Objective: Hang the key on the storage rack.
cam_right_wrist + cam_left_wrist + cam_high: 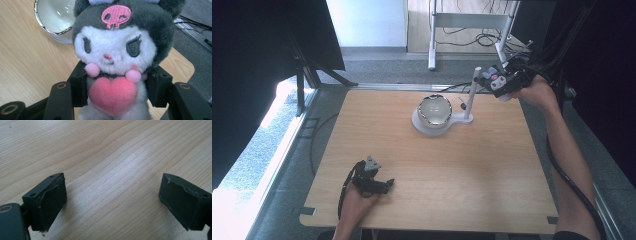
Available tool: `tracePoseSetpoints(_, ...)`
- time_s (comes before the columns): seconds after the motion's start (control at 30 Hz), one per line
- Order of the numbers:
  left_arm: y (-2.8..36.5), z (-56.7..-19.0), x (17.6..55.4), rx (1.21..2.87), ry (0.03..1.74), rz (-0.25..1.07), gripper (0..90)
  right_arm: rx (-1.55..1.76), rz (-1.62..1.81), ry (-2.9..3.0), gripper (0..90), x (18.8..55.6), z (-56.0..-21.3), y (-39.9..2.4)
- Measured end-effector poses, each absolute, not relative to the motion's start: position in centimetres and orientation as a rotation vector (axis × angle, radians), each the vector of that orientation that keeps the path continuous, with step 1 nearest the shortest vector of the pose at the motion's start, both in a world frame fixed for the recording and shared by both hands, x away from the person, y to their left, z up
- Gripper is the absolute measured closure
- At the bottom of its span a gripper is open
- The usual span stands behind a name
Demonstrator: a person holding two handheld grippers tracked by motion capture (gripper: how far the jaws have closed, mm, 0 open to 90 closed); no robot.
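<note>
Daylight glare at left, dark corners, soft focus

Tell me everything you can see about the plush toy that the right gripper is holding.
The plush toy is soft and furry, with a white face, a dark grey hood bearing an embroidered pink skull, dark stitched eyes, a small pink nose, two pink pompoms and a pink felt heart on its chest. It faces the camera upright. The right gripper is shut on its body, one black jaw pressing each side, above the wooden table near the white bowl.
</note>
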State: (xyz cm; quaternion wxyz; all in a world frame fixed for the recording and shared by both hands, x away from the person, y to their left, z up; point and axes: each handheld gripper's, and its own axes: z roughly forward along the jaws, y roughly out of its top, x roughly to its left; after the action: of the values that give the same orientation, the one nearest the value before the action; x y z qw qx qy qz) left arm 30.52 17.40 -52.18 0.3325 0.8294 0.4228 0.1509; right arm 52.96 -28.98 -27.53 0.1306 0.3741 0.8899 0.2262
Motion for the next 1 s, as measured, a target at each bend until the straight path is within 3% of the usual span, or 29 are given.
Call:
tracePoseSetpoints(0.33,17.4,-52.2,30.5,2.167,1.106,0.396,7.9,1.053,0.649,2.654,44.1,52.2,-28.7,-27.5)
tracePoseSetpoints(1.0,17.4,-52.2,30.5,2.167,1.105,0.395,7.8,1.089,0.552,2.705,43.8,52.5,-35.2,-26.5)
